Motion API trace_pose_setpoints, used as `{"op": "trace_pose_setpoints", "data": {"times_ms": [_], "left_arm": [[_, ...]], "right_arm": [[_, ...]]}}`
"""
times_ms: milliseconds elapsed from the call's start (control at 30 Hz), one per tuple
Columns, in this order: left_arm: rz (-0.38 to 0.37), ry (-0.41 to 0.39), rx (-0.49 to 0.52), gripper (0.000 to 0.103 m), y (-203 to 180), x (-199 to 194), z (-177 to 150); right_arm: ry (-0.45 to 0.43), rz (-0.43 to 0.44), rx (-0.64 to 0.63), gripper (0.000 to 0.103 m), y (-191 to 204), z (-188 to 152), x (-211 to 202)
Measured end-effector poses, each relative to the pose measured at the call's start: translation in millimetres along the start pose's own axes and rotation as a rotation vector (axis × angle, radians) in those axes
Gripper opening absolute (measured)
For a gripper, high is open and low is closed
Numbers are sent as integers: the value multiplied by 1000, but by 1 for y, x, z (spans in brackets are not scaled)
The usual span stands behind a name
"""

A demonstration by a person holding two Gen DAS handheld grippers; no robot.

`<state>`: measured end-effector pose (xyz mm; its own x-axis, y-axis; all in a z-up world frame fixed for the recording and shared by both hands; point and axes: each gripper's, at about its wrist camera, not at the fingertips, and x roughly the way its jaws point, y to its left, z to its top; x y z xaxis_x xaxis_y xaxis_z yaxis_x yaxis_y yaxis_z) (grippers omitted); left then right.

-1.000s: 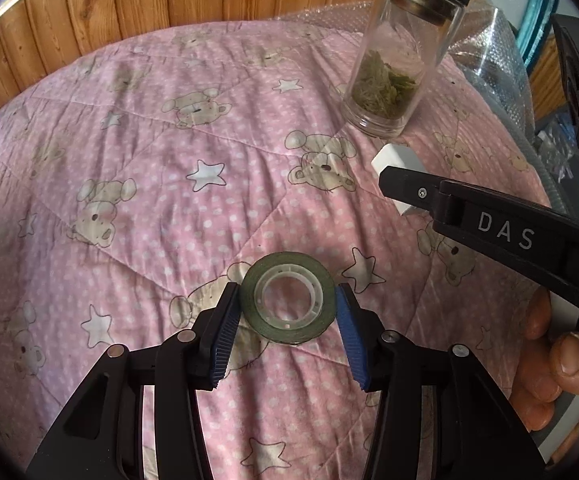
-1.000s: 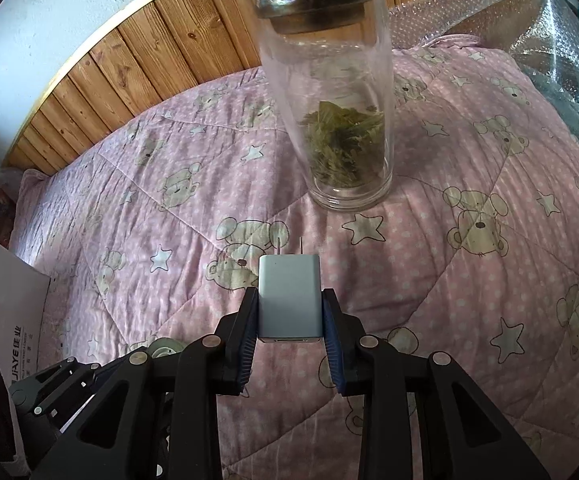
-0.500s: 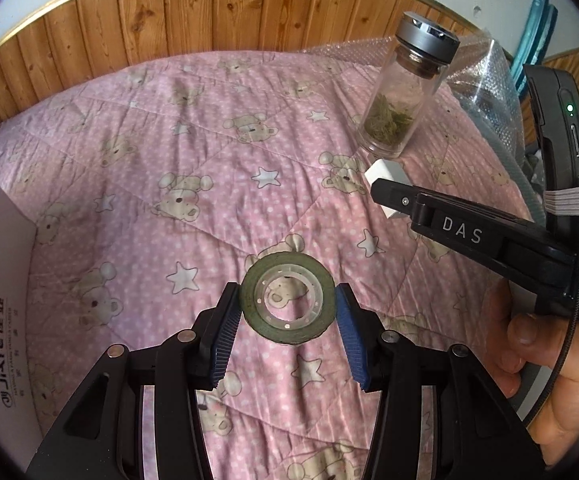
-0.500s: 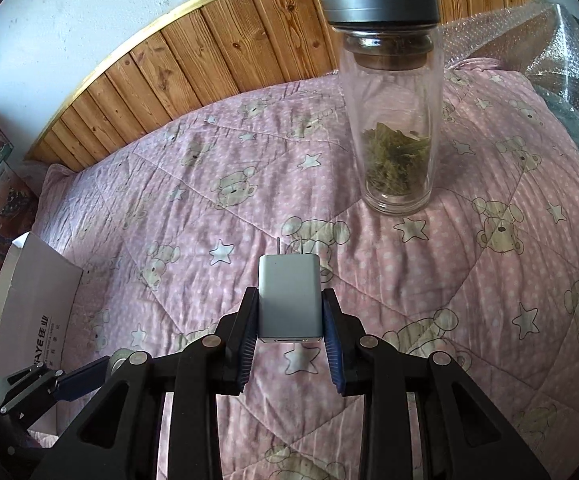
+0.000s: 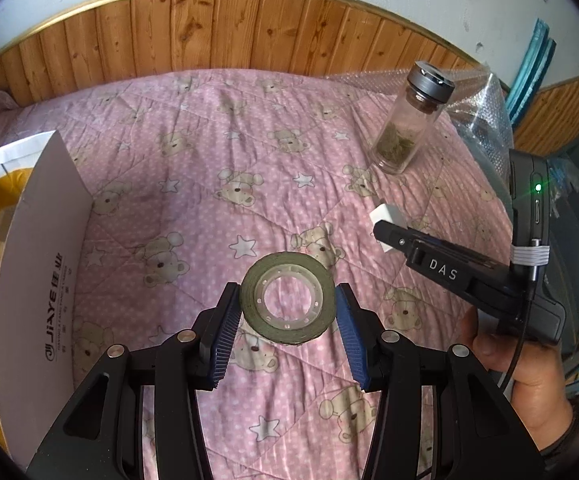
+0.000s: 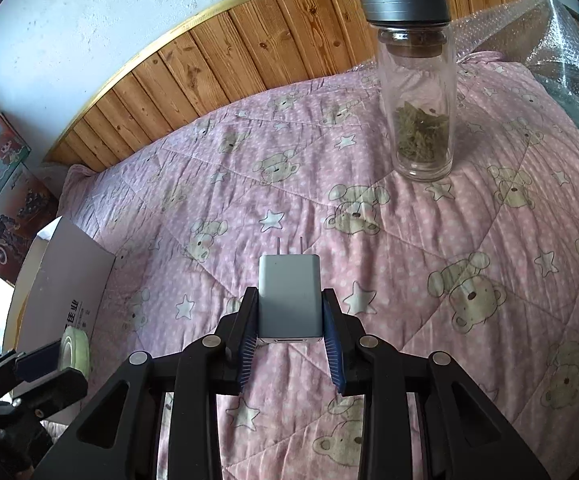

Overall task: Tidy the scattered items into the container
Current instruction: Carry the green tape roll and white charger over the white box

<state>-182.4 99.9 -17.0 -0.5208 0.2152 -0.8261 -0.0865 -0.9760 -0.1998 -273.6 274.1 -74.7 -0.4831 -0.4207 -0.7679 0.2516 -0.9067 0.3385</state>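
A: Left wrist view: left tongs (image 5: 287,314) clenched on tape roll (image 5: 287,300), now lifted off the bed (image 5: 193,200); box (image 5: 41,280) has entered at 9 o'clock.

B: Right wrist view: right tongs (image 6: 289,322) grasp charger (image 6: 289,296), raised too; box (image 6: 65,280) at 9 o'clock. Drop-off likely next.

Support surface is a bed covered by a pink quilt (image 5: 193,200): white dots, teddy bears, stars, diagonal stitch lines; fabric mildly wrinkled. Glass bottle (image 6: 417,96) stands upright on the quilt toward the far right, grey metal lid on, dried green leaves piled at its bottom; clear bubble wrap (image 6: 561,52) lies along the quilt's right edge, just behind the bottle. White cardboard box (image 5: 37,264) with printed lettering sits at the left edge of the quilt, near flap raised; probably resting on the bedding, though its base is out of view. Wood-panelled wall (image 5: 217,28) borders the far side.
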Motion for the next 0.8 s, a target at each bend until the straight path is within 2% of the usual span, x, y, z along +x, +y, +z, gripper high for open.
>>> {"op": "trace_pose_setpoints", "data": {"times_ms": [400, 800], "left_arm": [[-24, -36, -64, 49, 29, -49, -23], [-80, -63, -96, 49, 43, -86, -42]], "right_arm": [[-17, 29, 25, 32, 16, -39, -22], [-51, 6, -5, 32, 45, -79, -52]]}}
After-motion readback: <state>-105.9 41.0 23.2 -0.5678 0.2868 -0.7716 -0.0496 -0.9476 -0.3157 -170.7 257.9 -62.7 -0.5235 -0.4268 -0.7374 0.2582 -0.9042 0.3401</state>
